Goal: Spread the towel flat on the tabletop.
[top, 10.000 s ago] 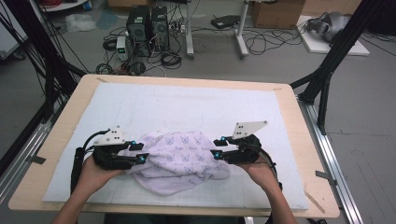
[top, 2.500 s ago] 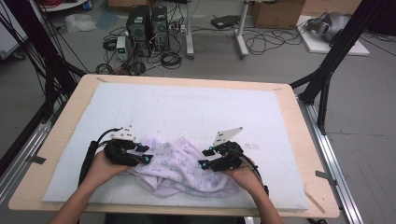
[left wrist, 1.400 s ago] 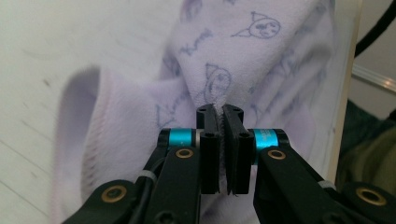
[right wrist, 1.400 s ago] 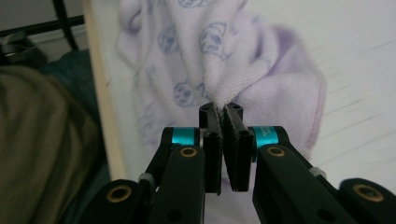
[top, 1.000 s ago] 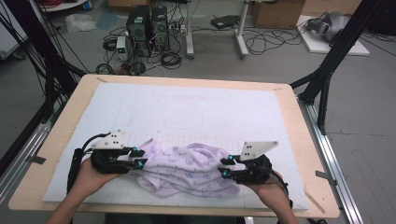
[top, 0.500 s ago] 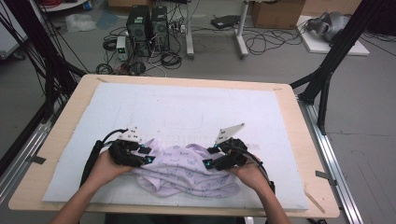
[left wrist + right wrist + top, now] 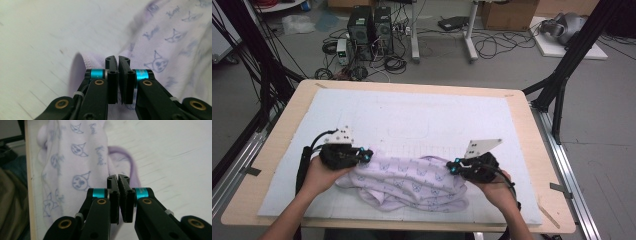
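Note:
A pale lilac garment (image 7: 412, 182) printed with small cartoon faces lies crumpled near the front of the white mat (image 7: 422, 115). My left gripper (image 7: 366, 155) sits at the garment's left end. In the left gripper view its jaws (image 7: 118, 58) are pressed together on a fold of the lilac cloth (image 7: 175, 30), beside a hem. My right gripper (image 7: 452, 169) is at the garment's right end. The right gripper view shows that gripper (image 7: 118, 177) shut on the cloth (image 7: 75, 157), with a purple hem looping past the tips.
The mat covers a wooden table (image 7: 272, 145) with a bare rim all round. Black frame legs (image 7: 562, 75) stand at the right and left. Computer towers (image 7: 369, 25) and cables lie on the floor beyond the far edge.
Since half a second ago my right gripper has moved out to the right, drawing the garment wider. The left gripper has barely shifted. Earlier the two hands moved together and apart along the cloth.

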A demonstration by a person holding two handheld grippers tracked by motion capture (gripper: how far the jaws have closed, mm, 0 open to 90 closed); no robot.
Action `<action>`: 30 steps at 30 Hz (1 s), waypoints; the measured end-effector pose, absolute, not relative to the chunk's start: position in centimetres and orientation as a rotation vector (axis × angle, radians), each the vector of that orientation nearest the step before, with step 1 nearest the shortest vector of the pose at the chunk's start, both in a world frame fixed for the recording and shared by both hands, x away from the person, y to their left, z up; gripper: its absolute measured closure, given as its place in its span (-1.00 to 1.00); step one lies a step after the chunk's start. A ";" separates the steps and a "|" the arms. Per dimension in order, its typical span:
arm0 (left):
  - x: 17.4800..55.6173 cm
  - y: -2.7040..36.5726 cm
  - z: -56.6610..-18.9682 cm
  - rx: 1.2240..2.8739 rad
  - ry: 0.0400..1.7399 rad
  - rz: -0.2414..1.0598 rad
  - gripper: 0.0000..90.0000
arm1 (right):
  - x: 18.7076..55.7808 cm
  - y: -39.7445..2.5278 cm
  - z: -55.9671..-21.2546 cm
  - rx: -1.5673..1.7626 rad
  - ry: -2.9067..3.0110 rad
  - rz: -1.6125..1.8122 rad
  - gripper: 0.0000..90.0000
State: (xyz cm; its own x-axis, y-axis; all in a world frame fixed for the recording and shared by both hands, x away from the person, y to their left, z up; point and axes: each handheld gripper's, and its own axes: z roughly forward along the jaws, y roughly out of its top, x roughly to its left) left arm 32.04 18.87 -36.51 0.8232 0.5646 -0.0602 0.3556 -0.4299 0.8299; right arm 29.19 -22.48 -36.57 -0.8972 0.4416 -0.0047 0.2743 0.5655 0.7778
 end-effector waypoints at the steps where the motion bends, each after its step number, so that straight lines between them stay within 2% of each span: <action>1: 32.4 18.7 -35.7 2.052 0.671 0.292 0.91 | 29.3 -22.9 -35.6 0.600 2.571 1.245 0.95; 9: 33.2 17.3 -29.2 1.967 0.609 0.415 0.91 | 28.7 -24.8 -28.7 0.556 2.397 1.262 0.95; 12: 32.1 17.7 -28.8 1.970 0.579 0.418 0.91 | 27.9 -25.0 -27.8 0.523 2.372 1.281 0.95; 15: 30.4 18.3 -30.7 2.011 0.569 0.393 0.91 | 26.9 -24.4 -29.4 0.508 2.432 1.261 0.95; 21: 27.1 19.7 -37.8 2.142 0.601 0.281 0.90 | 24.2 -22.6 -36.6 0.529 2.632 1.243 0.95; 25: 26.1 20.5 -40.7 2.178 0.627 0.183 0.88 | 22.6 -21.4 -39.9 0.528 2.736 1.220 0.95; 27: 26.1 20.7 -40.9 2.178 0.627 0.174 0.78 | 22.5 -21.3 -40.2 0.512 2.755 1.232 0.92; 30: 26.4 20.9 -39.6 2.149 0.619 0.201 0.52 | 23.2 -21.7 -38.9 0.527 2.729 1.312 0.73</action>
State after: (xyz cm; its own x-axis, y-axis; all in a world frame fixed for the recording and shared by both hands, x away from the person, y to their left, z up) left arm 26.40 20.93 -39.63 0.8636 0.4985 -0.0762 0.3589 -0.5014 0.7873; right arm 23.17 -21.69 -38.87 -0.9389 0.3335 0.0854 0.2750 0.5773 0.7688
